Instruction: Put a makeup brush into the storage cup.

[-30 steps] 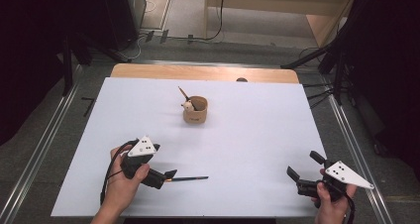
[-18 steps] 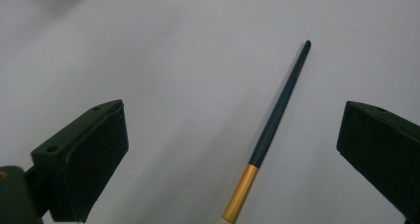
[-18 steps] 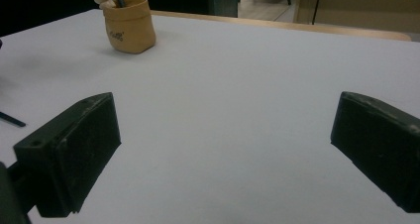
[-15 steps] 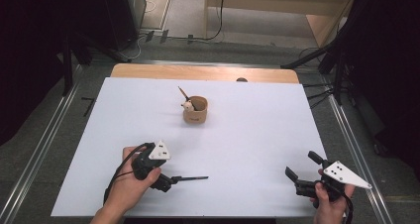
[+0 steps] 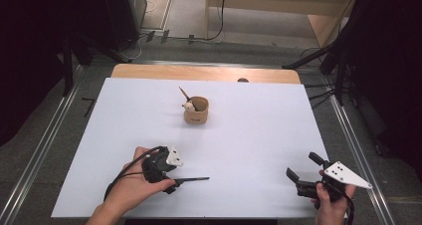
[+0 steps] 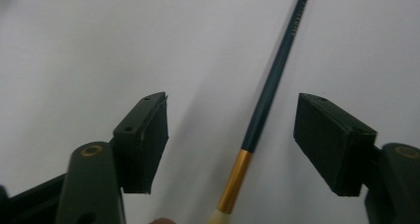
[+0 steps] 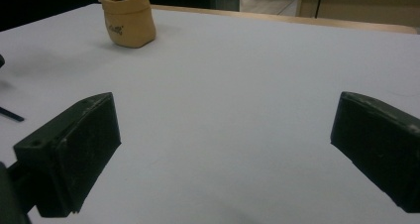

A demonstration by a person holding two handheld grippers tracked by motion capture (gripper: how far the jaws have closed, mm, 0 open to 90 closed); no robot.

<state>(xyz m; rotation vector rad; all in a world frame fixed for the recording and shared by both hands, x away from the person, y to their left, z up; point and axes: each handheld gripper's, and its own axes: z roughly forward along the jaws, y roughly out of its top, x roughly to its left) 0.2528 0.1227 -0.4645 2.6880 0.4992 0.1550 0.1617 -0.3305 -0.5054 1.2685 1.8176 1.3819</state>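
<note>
Right now you are lowering your left gripper (image 5: 171, 183) over a paintbrush (image 5: 191, 178) that is lying flat on the white table (image 5: 249, 145), near the front edge on your left side. Its jaws have just been closing, yet they are not touching the brush: in the left gripper view the dark teal handle (image 6: 272, 85) is running up between the two black pads (image 6: 148, 135) with bare table on either side, so the tool is still released. The gold band (image 6: 235, 177) and the pale start of the bristles are sitting low in that view, close to the gripper's body, while the handle's thin end is pointing away from you. Further back, around the middle of the table, a small tan pot (image 5: 196, 110) is standing upright, and a second brush (image 5: 186, 96) is leaning out of it beside a little cream figure (image 5: 188, 105). Over on your right, you are holding the right gripper (image 5: 302, 179) near the front right corner, well apart from the paintbrush. Its jaws are gaping wide with nothing between them, and they are facing across the table toward the pot (image 7: 126, 18).
</note>
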